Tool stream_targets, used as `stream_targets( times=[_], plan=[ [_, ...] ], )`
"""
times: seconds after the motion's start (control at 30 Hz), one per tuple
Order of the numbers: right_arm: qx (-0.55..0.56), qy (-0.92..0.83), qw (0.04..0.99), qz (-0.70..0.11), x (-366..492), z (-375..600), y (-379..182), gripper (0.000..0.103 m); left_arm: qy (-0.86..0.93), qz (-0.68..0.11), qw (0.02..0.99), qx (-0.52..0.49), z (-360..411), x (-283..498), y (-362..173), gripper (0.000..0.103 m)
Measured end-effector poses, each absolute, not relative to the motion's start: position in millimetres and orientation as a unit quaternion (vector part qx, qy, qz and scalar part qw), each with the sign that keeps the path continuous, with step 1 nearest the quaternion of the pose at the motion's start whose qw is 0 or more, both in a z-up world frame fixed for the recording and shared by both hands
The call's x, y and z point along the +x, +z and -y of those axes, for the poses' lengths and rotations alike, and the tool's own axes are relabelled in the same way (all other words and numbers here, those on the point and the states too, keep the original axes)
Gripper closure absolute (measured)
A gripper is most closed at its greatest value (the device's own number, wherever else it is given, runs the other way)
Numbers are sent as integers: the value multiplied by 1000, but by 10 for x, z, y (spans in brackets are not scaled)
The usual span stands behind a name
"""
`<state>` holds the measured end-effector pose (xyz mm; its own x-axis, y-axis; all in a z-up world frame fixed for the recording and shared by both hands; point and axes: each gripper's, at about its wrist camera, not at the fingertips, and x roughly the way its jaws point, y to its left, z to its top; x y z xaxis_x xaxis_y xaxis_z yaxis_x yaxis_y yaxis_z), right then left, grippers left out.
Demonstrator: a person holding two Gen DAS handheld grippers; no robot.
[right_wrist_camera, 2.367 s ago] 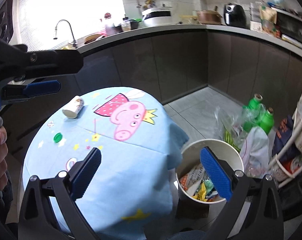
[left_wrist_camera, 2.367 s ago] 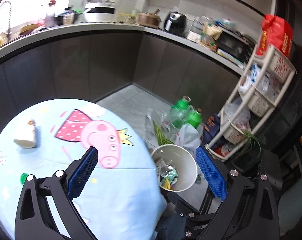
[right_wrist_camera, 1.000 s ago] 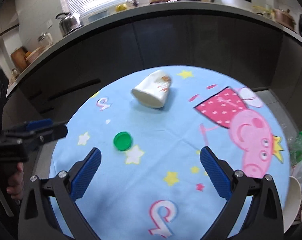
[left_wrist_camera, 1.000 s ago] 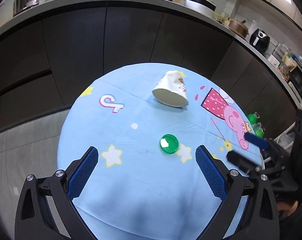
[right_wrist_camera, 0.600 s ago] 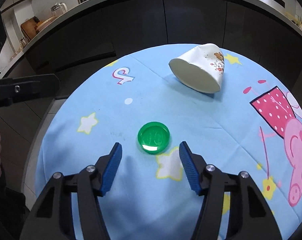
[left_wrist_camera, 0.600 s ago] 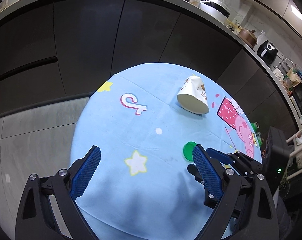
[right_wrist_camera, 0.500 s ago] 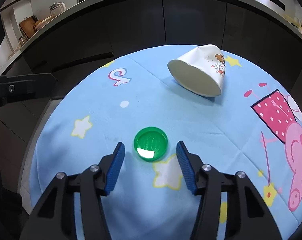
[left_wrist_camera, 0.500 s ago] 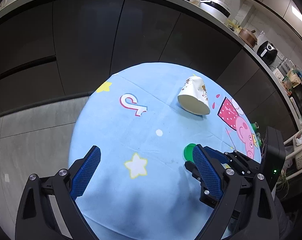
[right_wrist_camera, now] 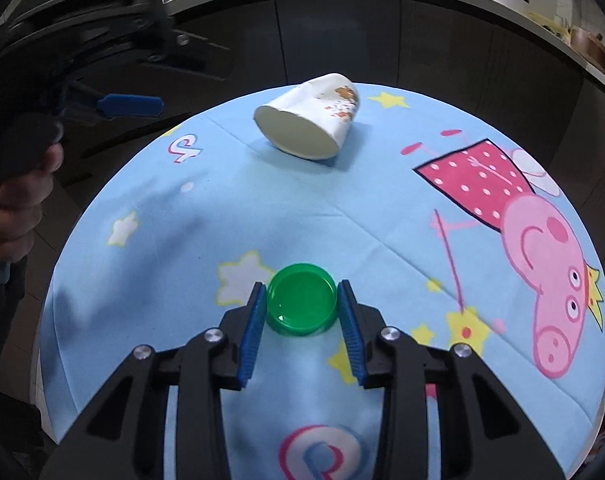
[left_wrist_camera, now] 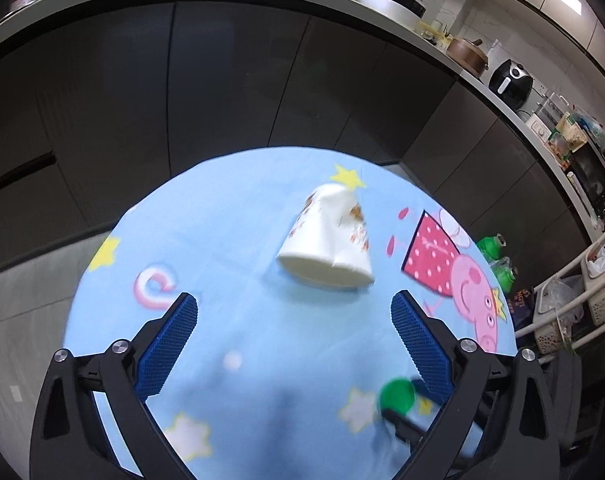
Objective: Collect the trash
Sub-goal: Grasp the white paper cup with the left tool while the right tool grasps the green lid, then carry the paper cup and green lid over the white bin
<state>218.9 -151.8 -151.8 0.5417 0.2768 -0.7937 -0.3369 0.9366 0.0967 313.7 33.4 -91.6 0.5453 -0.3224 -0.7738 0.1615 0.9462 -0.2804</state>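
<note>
A green plastic lid [right_wrist_camera: 301,305] lies on the round table with a blue cartoon cloth [right_wrist_camera: 382,220]. My right gripper [right_wrist_camera: 302,320] is shut on the lid, one blue pad against each side. A white paper cup [right_wrist_camera: 308,128] lies on its side farther back, mouth toward me. In the left wrist view the cup [left_wrist_camera: 328,248] lies just ahead of my open, empty left gripper [left_wrist_camera: 292,344]. The lid [left_wrist_camera: 396,395] shows blurred at that view's lower right, with the right gripper's tips around it.
Dark cabinets [left_wrist_camera: 222,100] under a cluttered counter curve behind the table. Green bottles [left_wrist_camera: 498,256] and a white basket rack [left_wrist_camera: 590,292] stand on the floor to the right. My left gripper [right_wrist_camera: 114,106] and hand show at the right view's upper left.
My right gripper moved down onto the green lid and closed on it. My left gripper swung toward the paper cup, which now lies centred ahead of it.
</note>
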Motion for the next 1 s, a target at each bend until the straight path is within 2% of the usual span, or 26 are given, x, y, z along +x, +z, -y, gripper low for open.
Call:
stream_targets(
  times=[0.2,0.43,0.47,0.5,0.57,0.7,1.0],
  plan=[
    [-14,160,880,-447,2157,1737,-1514,66,-144,-481,864,-49,203,3693,-1170,9],
    [17,158,881,-445,2130,1884,-1531,66,-129,-520,843,-50,339,4003,-1462,10],
    [20,159,882,-444,2129,1899,-1534,66,-129,-522,842,-46,363,4012,-1485,13],
    [19,159,882,-444,2127,1902,-1534,66,-131,-524,841,-43,383,4009,-1500,23],
    [19,160,881,-444,2113,1893,-1523,66,-132,-527,839,-39,399,4004,-1525,27],
    [22,160,885,-436,2076,1911,-1459,66,-146,-508,848,-39,402,3860,-1350,45],
    [30,151,906,-395,1803,2035,-1094,66,-181,-463,868,-25,520,3124,-862,51]
  ],
)
